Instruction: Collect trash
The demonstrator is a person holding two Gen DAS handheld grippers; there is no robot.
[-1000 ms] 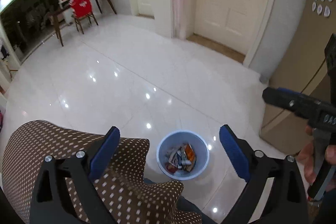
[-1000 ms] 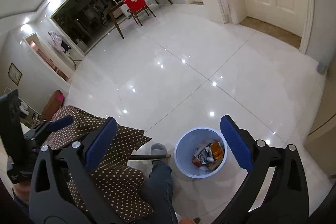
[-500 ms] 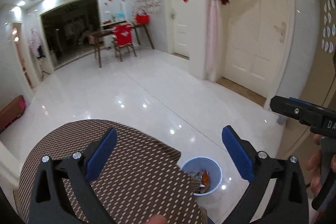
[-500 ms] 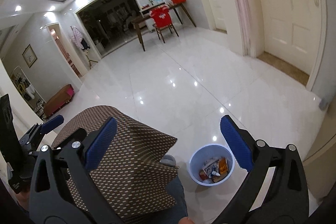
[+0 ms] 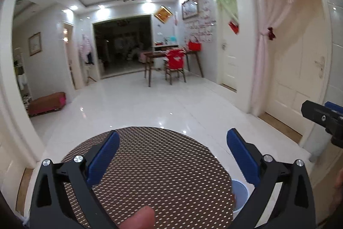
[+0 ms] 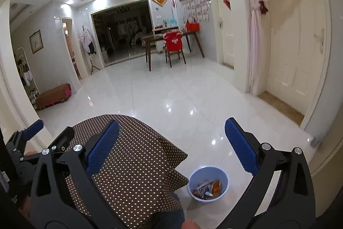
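A pale blue trash bin (image 6: 208,184) stands on the white floor, holding several wrappers (image 6: 207,187). In the left wrist view only its rim (image 5: 239,194) peeks out past the round table with a brown dotted cloth (image 5: 150,171). My left gripper (image 5: 172,157) is open above that tabletop, nothing between its blue pads. My right gripper (image 6: 171,146) is open too, empty, raised over the table's cloth edge (image 6: 133,156) and the bin. The left gripper (image 6: 23,143) shows at the right view's left edge, and the right gripper's tip (image 5: 321,115) at the left view's right edge.
A wide glossy white floor (image 6: 171,100) stretches ahead. A wooden table with a red-covered chair (image 6: 173,44) stands at the far wall. A brown bench (image 6: 53,96) sits left. A cream door with a pink curtain (image 6: 255,35) is on the right. A fingertip (image 5: 139,218) shows at the bottom.
Both grippers have tilted up from looking down at the bin to looking across the room. The bin has slid to the lower edge of both views. Both stay open.
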